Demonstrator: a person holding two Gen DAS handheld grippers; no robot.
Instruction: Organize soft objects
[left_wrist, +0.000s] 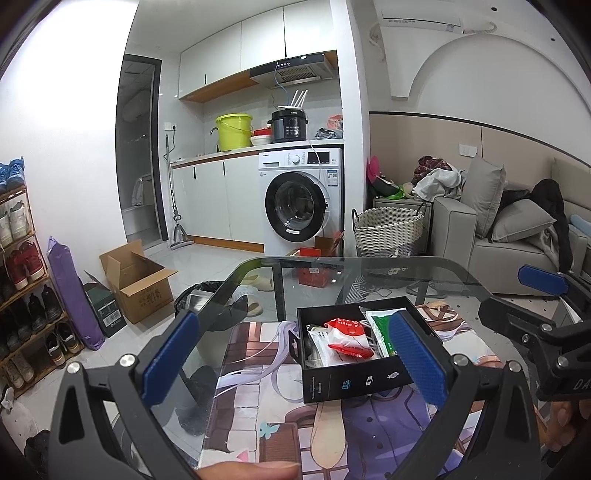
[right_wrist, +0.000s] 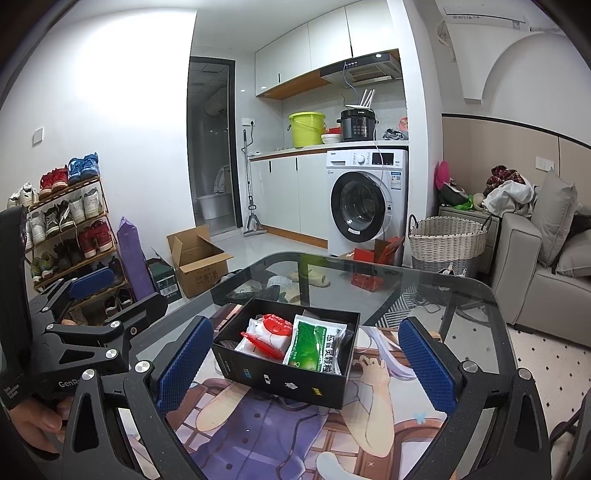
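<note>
Left gripper: we see it held w/ jaws spread wide, nothing between the blue pads; it hangs above the near part of the table, black box ahead btwn the fingers. In the right wrist view the same tool shows at the left edge, also wide apart.

Right gripper: jaws wide too, nothing gripped; pads sit either side of the box in our view, not touching it as far as we can tell. In the left wrist view it shows at the far right.

Hands: a thumb at the bottom edge of the left wrist view; fingers wrap the left tool's handle at lower left of the right wrist view.

Black box: open-top, sits on the printed mat, approx. mid-table, just ahead of both grippers.

Soft objs: all inside the box. White pouch w/ red round label on the box's left side; a small red packet lies on top of it. Green-and-white packet on the box's right side, touching the white pouch.

Mat: anime-print, covers the near part of the table under the box.

Table: glass top, rounded corners; floor items visible thru it.

Bkgd: washing machine under the counter, wicker basket beside it, grey sofa on the right, shoe rack and cardboard box on the left.
</note>
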